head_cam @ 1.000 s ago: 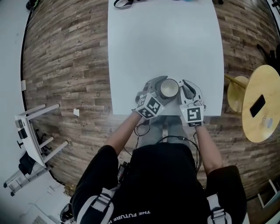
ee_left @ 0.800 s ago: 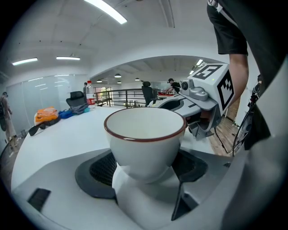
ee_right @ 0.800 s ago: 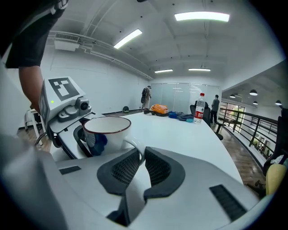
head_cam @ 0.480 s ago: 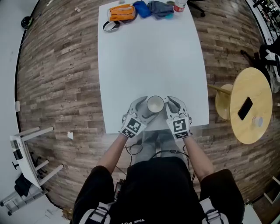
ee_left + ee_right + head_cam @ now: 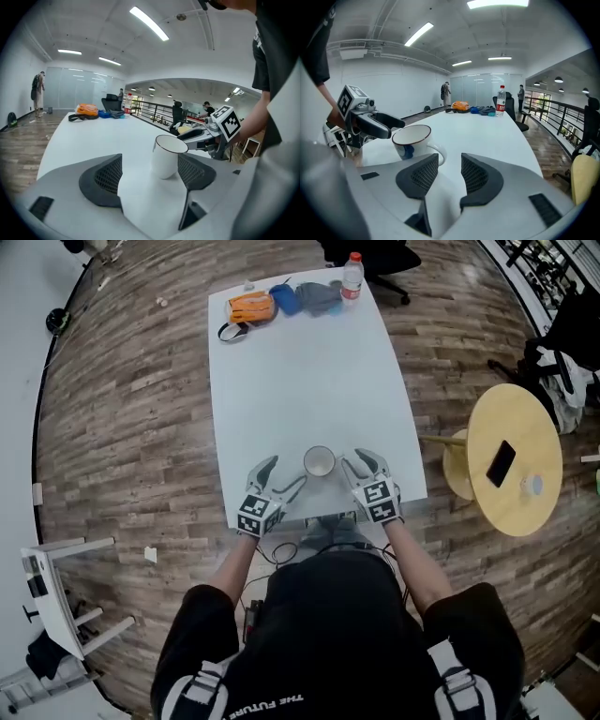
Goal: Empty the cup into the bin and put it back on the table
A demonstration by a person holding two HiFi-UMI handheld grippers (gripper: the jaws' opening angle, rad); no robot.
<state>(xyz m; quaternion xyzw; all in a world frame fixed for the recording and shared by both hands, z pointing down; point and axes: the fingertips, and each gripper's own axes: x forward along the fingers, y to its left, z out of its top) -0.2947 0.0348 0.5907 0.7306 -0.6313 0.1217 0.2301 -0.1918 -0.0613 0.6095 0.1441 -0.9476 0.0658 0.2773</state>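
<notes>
A white cup (image 5: 319,462) with a dark rim stands upright on the white table (image 5: 300,381), near its front edge. My left gripper (image 5: 281,475) lies to the cup's lower left with its jaws wide apart. In the left gripper view the cup (image 5: 167,154) stands just beyond those jaws, near the right one, untouched. My right gripper (image 5: 361,463) rests to the cup's right. Its jaws are opening and nothing is between them. In the right gripper view (image 5: 449,174) the cup (image 5: 412,140) sits left of the jaws, its handle (image 5: 439,154) toward them.
At the table's far end lie an orange bag (image 5: 251,307), a blue pouch (image 5: 286,298), a grey cloth (image 5: 319,296) and a water bottle (image 5: 352,273). A round wooden side table (image 5: 525,418) with a phone (image 5: 501,462) stands to the right. A white rack (image 5: 47,577) stands on the floor at left.
Both grippers have drawn back from the cup, which they flanked closely before; the left one went farther left. The cup stays on the table. More of the table's far end shows.
</notes>
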